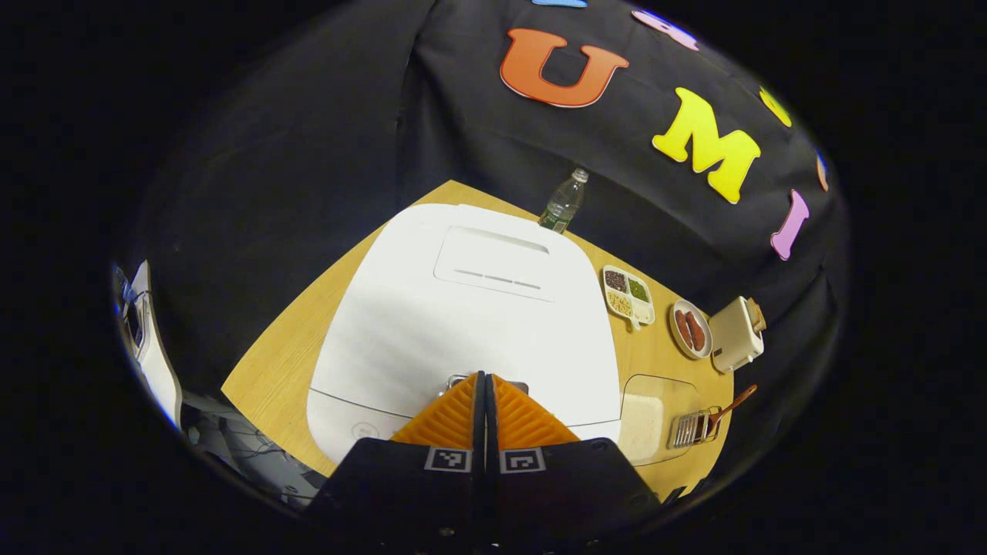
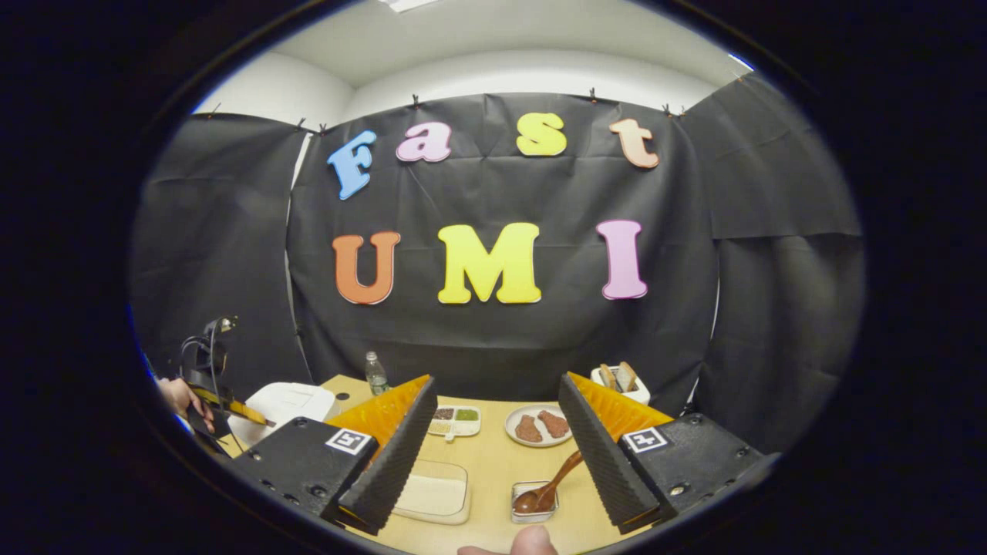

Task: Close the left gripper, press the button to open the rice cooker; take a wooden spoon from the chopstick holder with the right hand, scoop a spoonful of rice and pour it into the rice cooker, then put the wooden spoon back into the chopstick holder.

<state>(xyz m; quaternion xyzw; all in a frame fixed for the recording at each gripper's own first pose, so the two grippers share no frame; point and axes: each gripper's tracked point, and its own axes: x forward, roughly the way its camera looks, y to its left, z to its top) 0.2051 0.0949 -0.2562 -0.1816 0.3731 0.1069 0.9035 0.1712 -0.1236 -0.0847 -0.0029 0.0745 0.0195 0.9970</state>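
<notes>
I have the rice cooker [image 1: 463, 308] filling the centre of the left gripper view, lid down, with its metal button [image 1: 488, 380] at the lower middle of the frame, right at the tips of my left gripper [image 1: 486, 379]. Those jaws are pressed together with nothing between them, and they look to be touching or just short of the button; I cannot tell which. My worry is that narrow closed tips could slide off the small button onto the smooth lid, or push the whole cooker across the surface [image 1: 285, 347] instead of releasing the latch. If the lid springs up, it could strike the left gripper, which sits directly above its front edge. In the right gripper view my right gripper [image 2: 493, 432] is spread wide and empty, hanging above the surface with the wooden spoon [image 2: 549, 484] standing in the chopstick holder [image 2: 533, 501] at the lower centre, and the clear tub of rice [image 2: 432, 493] just to its left. The spoon leans, so a careless grab could tip the light holder. The sectioned dish [image 2: 455, 420] and the plate [image 2: 540, 425] behind it sit close enough to be knocked.
</notes>
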